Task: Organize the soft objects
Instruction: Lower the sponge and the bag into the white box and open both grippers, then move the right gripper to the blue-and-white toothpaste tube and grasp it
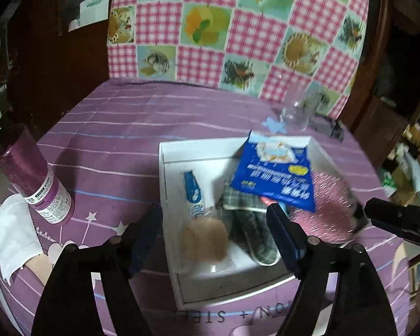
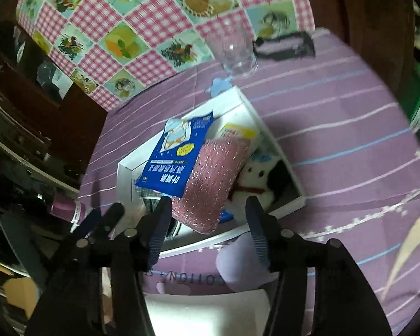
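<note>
Black gripper (image 1: 215,221) agape, glittery pink sponge (image 1: 329,210), white box (image 1: 182,148)

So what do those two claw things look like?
Both are black plastic. The left tool has two long, tapering fingers with dark blue ribbed pads and round silver rivets at the joints. The right tool looks the same. No cables or sleeves show.

Clear glass (image 1: 299,112) near patchwork checkered cloth (image 1: 238,28), purple canister (image 1: 33,179) lying on striped purple bedsheet (image 1: 120,128)
</note>
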Motion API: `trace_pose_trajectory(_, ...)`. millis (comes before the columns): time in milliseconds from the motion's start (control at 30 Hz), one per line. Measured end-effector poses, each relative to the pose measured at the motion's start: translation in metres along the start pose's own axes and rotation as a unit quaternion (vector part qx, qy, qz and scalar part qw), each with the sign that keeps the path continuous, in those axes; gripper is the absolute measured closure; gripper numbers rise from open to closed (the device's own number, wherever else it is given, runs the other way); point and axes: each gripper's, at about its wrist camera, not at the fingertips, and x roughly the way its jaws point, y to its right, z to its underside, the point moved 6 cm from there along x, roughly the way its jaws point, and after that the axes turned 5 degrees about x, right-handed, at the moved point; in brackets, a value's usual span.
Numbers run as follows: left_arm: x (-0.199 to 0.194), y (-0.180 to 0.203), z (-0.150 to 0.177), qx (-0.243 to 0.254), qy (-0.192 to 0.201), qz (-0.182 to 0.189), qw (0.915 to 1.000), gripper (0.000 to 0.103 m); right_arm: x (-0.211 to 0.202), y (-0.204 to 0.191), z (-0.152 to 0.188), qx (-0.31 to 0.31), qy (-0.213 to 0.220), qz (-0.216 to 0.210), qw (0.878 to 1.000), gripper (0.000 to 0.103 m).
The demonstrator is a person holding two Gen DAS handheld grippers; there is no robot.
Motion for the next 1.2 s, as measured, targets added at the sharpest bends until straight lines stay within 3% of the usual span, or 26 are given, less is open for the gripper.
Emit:
trace_pose_trajectory(200, -0.024, 0.021, -0.005, 0.025, 0.040, 0.006, 0.9989, 0.026, -0.030, -0.003, -0.008, -0.036, 0.068, 0.052, 0.996, 0.046)
trace_pose_trajectory(433, -0.049, 0.057, 0.003, 0.070, 0.065, 0.019, 0.9953, 0.026, -0.055, -0.009, 0.012, -0.048, 0.086, 0.053, 0.994, 0.046)
trace_pose_trajectory(600, -0.068, 0.072, 0.023, 0.095, 0.071, 0.039, 0.9921, 0.026, -0.077, -0.005, 0.034, -0.118, 0.114, 0.119, 0.979, 0.046)
trace_pose_trajectory(767, -0.093, 0.088, 0.048, 0.141, 0.083, 0.063, 0.9846, 0.026, -0.109, 0.007, 0.060, -0.130, 0.150, 0.089, 0.976, 0.046)
trace_pose_trajectory(900, -0.112, 0.096, 0.070, 0.154, 0.090, 0.098, 0.9791, 0.026, -0.122, 0.023, 0.080, -0.127, 0.177, 0.082, 0.973, 0.033)
trace_pose_trajectory(1067, -0.122, 0.104, 0.091, 0.156, 0.103, 0.129, 0.9738, 0.026, -0.108, 0.046, 0.103, -0.102, 0.151, 0.084, 0.980, 0.033)
trace_pose_trajectory(1200, -0.109, 0.104, 0.109, 0.149, 0.073, 0.151, 0.9746, 0.026, -0.092, 0.065, 0.118, -0.100, 0.137, 0.140, 0.975, 0.033)
